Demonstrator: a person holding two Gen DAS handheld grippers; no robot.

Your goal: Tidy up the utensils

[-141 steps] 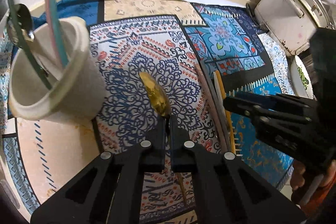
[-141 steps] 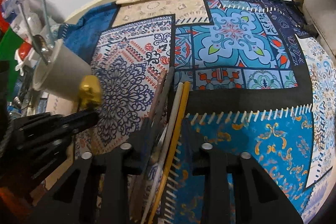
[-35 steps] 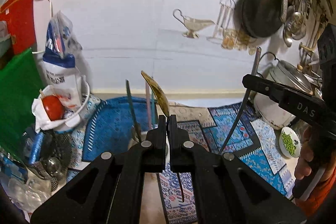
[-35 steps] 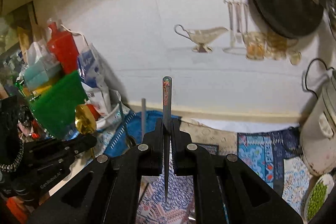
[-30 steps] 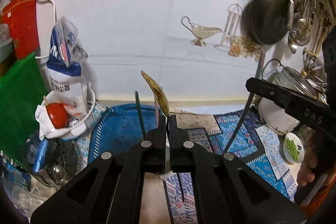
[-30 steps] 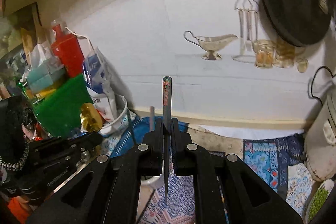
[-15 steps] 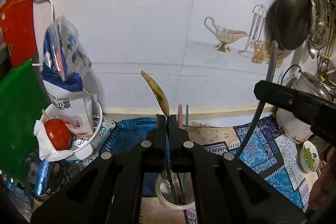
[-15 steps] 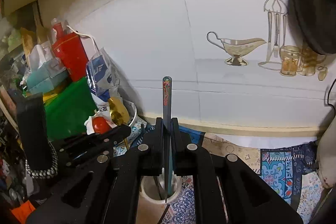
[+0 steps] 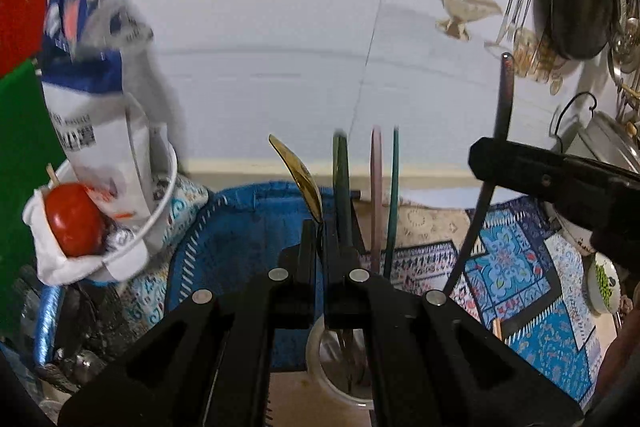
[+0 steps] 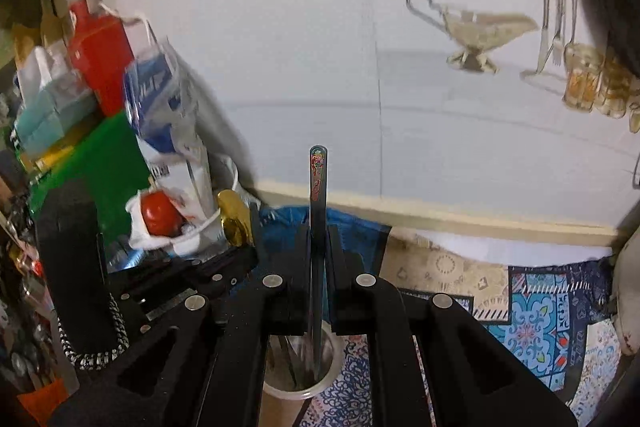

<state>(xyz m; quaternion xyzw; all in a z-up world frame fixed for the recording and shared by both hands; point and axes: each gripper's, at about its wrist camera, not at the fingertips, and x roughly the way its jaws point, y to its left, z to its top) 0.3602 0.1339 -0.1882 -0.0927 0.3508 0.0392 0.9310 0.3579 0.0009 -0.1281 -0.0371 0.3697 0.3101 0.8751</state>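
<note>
My left gripper (image 9: 319, 247) is clamped tight on a gold spoon (image 9: 298, 175), bowl end sticking up above the jaws, handle running down behind them; my right gripper (image 10: 319, 239) is pinched narrow on a dark chopstick (image 10: 318, 183) with a red patterned top, held upright, its lower end reaching down inside the white cup (image 10: 300, 389); both grippers sit over that cup; in the left view the cup (image 9: 320, 367) shows just below my fingers, on the patterned cloth (image 9: 516, 267); cup already holds a dark green stick (image 9: 341, 179), a pink stick (image 9: 376, 187) and a teal stick (image 9: 394, 187), all standing up out of it past my left jaws; whether the spoon handle is inside the cup I cannot tell, jaws hide it; right gripper shows at the right of the left view, chopstick passing through it; off to the left a white bowl (image 9: 160, 215) with a red tomato (image 9: 72, 219) and a blue-white bag (image 9: 92, 107); dark pan (image 9: 580, 7) on the wall at right.
</note>
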